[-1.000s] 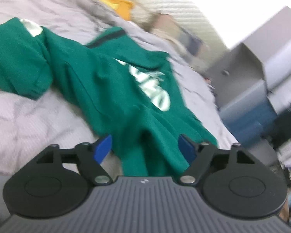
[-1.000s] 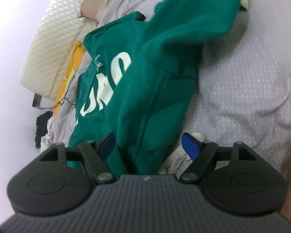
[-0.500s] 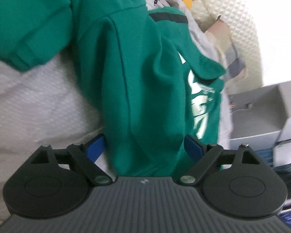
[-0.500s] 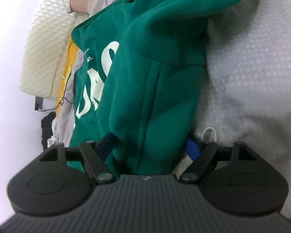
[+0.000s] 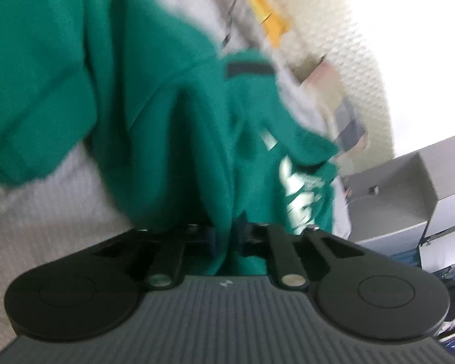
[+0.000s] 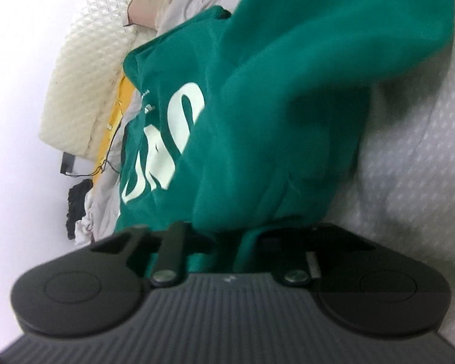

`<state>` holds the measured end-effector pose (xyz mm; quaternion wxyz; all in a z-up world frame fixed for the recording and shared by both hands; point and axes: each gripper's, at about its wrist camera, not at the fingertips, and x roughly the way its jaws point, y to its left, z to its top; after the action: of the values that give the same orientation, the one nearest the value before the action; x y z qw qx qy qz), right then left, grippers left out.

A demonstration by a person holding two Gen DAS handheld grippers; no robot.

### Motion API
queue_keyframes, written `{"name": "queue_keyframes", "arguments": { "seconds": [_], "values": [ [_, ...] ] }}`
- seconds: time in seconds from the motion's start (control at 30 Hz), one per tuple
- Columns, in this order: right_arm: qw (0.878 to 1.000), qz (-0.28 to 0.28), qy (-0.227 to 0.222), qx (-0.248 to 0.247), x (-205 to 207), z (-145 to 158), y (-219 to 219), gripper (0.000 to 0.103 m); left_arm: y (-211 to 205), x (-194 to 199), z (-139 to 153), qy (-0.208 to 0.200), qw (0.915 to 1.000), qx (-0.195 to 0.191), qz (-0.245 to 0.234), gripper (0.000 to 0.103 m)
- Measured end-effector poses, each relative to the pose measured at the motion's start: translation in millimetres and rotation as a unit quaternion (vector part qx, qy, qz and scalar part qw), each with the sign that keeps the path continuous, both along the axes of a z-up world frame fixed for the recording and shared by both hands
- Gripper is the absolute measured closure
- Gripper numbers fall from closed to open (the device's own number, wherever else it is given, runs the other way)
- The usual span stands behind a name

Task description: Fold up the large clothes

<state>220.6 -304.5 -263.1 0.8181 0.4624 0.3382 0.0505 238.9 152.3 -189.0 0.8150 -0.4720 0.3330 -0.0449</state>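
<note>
Green hoodie lies bunched on the grey bed sheet, white lettering on its front showing.

Left gripper: jaws closing, already pinched on a fold of hoodie fabric that runs between them toward the camera.

Right gripper: jaws closing too, green fabric gathered between them; the pads themselves are hidden under the cloth.

Both views motion-blurred. Cream quilted headboard at the far end of the bed; grey box off the bed's side in the left view.
</note>
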Motion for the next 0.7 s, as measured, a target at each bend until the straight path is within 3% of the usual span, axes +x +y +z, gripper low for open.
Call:
{"name": "queue_keyframes", "arguments": {
  "seconds": [0.13,0.2,0.33,0.6,0.7],
  "values": [
    [0.994,-0.021,-0.102,-0.034,-19.2,36.0,-4.4,0.087,2.2,-22.0,37.5,-0.096,0.9952,0.019,0.005,0.095],
    [0.988,-0.034,-0.152,-0.019,-34.8,54.3,-11.8,0.087,5.5,-38.7,57.0,-0.138,0.9902,0.015,0.012,0.095],
    [0.977,-0.024,-0.212,-0.009,-54.2,98.3,-18.0,0.088,19.0,-68.4,95.1,-0.19,0.9812,-0.006,0.033,0.095],
    [0.942,-0.012,-0.334,-0.04,-90.7,247.3,-38.8,0.088,46.8,-111.3,205.9,-0.298,0.9534,0.009,0.048,0.098],
    [0.925,0.006,-0.375,-0.06,-101.9,309.7,-36.1,0.088,54.2,-127.0,263.4,-0.337,0.9394,0.045,0.043,0.098]
  ]
}}
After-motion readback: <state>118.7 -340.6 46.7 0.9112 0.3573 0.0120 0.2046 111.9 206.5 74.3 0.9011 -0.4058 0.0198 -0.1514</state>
